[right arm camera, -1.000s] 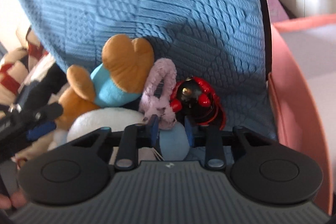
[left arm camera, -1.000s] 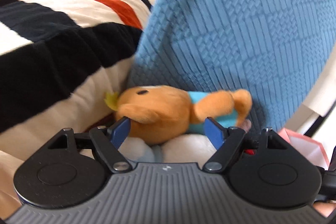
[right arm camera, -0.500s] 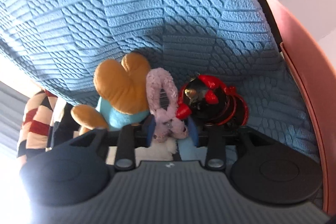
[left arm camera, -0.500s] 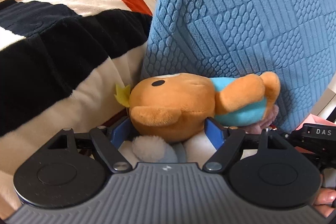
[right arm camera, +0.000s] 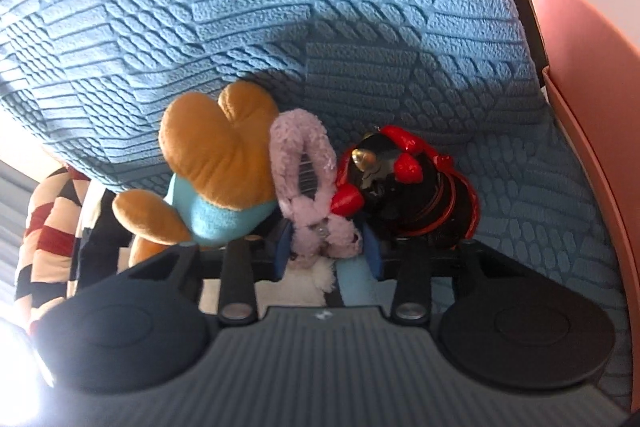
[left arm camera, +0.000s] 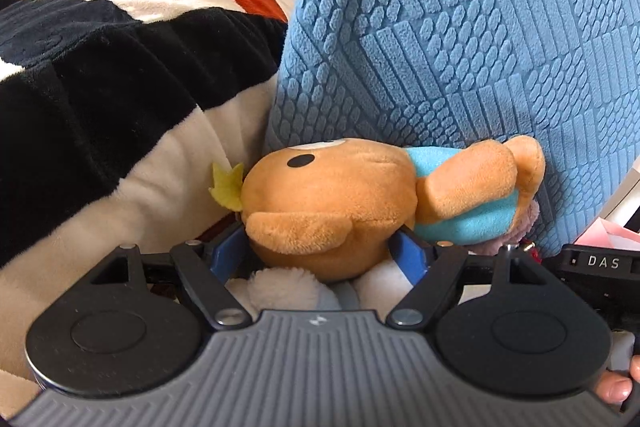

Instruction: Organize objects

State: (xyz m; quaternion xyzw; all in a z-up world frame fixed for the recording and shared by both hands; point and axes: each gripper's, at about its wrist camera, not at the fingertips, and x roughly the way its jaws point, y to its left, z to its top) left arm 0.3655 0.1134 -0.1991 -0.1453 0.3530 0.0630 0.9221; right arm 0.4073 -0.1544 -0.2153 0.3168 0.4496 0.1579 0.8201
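The left claw (left arm camera: 320, 253) pinches the brown plush bear (left arm camera: 340, 203), which lies against the blue textured pillow (left arm camera: 460, 47). The right claw (right arm camera: 326, 251), jaws just closing, clasps the purple fuzzy hair clip (right arm camera: 304, 187) beside a red-and-black toy (right arm camera: 404, 187).

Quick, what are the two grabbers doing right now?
Left hand-held gripper: closed on the brown teddy's head.
Right hand-held gripper: jaws have just been closing, lilac fuzzy clip between them; a firm hold cannot be told.
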